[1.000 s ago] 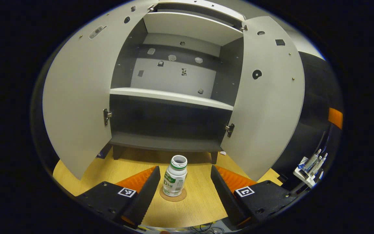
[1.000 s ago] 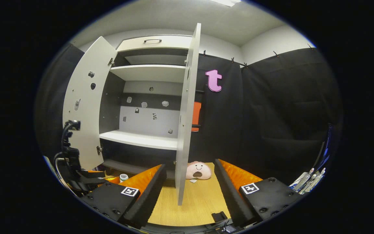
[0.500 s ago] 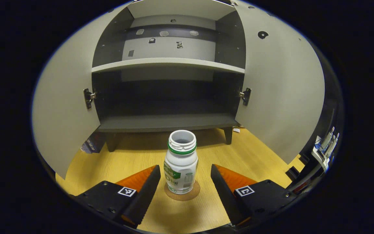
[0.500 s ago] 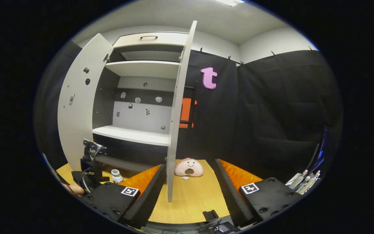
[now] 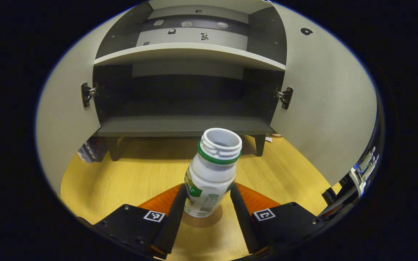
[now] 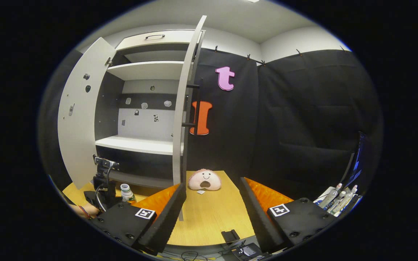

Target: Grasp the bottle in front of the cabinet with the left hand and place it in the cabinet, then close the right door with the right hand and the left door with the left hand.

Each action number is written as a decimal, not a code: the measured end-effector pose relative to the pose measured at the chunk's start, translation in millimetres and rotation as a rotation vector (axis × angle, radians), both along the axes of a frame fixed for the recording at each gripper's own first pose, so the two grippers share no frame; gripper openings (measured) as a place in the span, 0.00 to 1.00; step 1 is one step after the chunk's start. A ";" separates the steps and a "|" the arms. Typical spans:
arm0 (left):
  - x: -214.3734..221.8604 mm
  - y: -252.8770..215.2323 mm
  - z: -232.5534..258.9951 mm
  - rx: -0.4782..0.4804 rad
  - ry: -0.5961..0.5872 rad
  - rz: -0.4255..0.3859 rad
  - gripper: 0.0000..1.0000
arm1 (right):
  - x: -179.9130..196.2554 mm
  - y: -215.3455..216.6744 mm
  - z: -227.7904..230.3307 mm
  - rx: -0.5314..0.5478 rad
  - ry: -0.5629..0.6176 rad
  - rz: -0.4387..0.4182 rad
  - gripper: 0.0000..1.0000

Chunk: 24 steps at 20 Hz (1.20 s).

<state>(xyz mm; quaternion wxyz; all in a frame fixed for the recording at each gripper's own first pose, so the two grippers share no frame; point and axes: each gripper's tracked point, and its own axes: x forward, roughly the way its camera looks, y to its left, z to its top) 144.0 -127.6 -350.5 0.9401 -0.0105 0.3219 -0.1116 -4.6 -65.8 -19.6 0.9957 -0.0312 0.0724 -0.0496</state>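
Two doors stand wide on the cabinet (image 5: 183, 125); its dark bottom shelf is bare and sits higher than the tabletop (image 5: 136, 174), so a low carry could knock the bottle (image 5: 210, 174) on the shelf edge. Your left hand-held gripper (image 5: 204, 206) pinches the bottle low on its body; it leans right, base at the tabletop, and may swing or slip if you lift fast. White plastic, green neck ring, no cap, printed label. Your right hand-held gripper (image 6: 212, 214) is spread, holding nothing, near the right door's (image 6: 181, 108) edge.
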 end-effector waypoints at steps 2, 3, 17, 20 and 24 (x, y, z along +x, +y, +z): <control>0.5 -5.8 30.6 -0.047 -0.023 0.005 0.74 | 5.0 -4.6 -1.2 -0.004 -0.002 0.003 0.98; -0.3 -4.9 47.1 -0.055 -0.036 0.007 0.73 | 8.0 -5.4 -2.8 -0.011 0.000 0.007 0.98; 37.8 9.9 247.9 -0.072 -0.193 0.016 0.73 | 41.3 -3.9 -3.4 0.045 -0.029 0.124 0.98; 63.8 13.5 270.9 -0.065 -0.228 0.027 0.73 | 43.6 -16.0 -3.8 0.063 -0.032 0.114 0.98; 105.5 11.5 299.2 -0.067 -0.280 0.027 0.73 | 46.9 -35.4 -2.7 0.071 -0.043 0.087 0.98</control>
